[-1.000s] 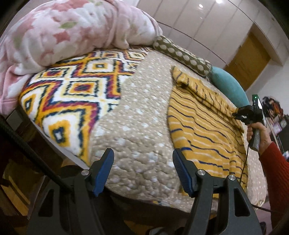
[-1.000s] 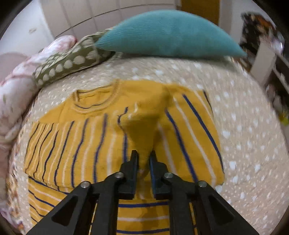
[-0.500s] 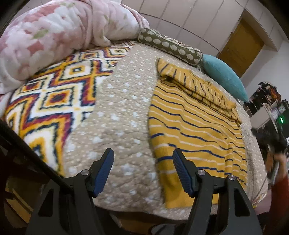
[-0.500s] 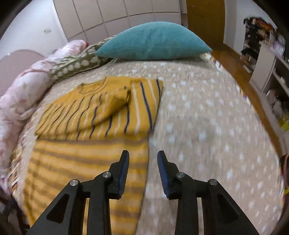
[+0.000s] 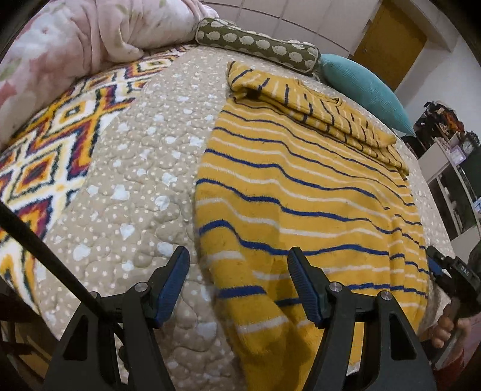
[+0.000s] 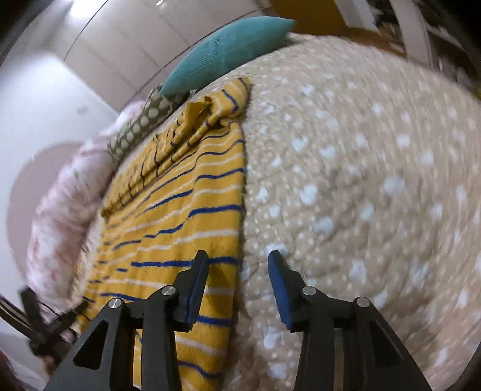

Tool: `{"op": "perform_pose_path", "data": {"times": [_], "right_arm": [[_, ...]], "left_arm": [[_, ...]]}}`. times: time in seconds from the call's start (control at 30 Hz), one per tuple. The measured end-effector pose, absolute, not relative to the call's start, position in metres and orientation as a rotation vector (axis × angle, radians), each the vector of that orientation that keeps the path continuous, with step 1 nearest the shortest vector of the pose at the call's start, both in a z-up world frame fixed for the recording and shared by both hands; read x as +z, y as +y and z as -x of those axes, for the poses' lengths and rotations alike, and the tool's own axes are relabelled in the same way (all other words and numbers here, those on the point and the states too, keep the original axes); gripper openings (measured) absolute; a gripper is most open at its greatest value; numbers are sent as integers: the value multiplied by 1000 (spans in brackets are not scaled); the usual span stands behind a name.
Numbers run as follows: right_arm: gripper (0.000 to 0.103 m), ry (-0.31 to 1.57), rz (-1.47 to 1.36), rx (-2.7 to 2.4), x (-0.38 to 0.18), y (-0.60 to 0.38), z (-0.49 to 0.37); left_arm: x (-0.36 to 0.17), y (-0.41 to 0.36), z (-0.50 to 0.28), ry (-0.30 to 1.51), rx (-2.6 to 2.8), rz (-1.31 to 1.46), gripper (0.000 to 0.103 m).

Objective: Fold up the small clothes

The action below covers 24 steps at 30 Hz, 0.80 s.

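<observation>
The yellow striped garment [image 5: 300, 192] is laid flat on the dotted quilt [image 5: 144, 168], top part folded down. L view only: the patterned blanket [image 5: 45, 144], left of the left gripper [image 5: 237, 282]. Jaws are held wide, empty, straddling the near hem corner. R view (blurred): the right gripper [image 6: 237, 282] is tilted down over the garment's side edge, jaws just opened, nothing gripped.

A: Is the light holding up?
B: Warm indoor light is shining evenly; a ceiling lamp [image 6: 159, 2] is glaring at twelve o'clock in the right view.
A: Sharpness?
B: The right view is smearing; edges are bending, corners going black.
</observation>
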State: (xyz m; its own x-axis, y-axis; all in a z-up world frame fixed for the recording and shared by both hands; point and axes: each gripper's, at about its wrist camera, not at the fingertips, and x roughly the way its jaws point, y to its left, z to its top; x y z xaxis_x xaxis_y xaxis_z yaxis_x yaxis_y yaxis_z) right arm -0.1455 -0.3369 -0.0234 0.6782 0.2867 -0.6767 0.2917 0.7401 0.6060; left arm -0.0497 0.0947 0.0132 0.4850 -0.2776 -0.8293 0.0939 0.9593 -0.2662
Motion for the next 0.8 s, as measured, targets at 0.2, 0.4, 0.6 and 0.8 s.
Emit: {"op": "perform_pose_path", "data": {"times": [0.2, 0.4, 0.6, 0.8], "right_arm": [[68, 742, -949, 82, -31, -345, 164], [69, 793, -841, 156, -26, -324, 172], [61, 832, -865, 268, -30, -303, 186], [59, 850, -888, 322, -36, -282, 186]], "left_arm": [[19, 100, 54, 1048, -257, 239, 67], [18, 133, 57, 1067, -315, 496, 67], [14, 129, 37, 1074, -366, 539, 67], [5, 110, 20, 1085, -399, 528, 63]]}}
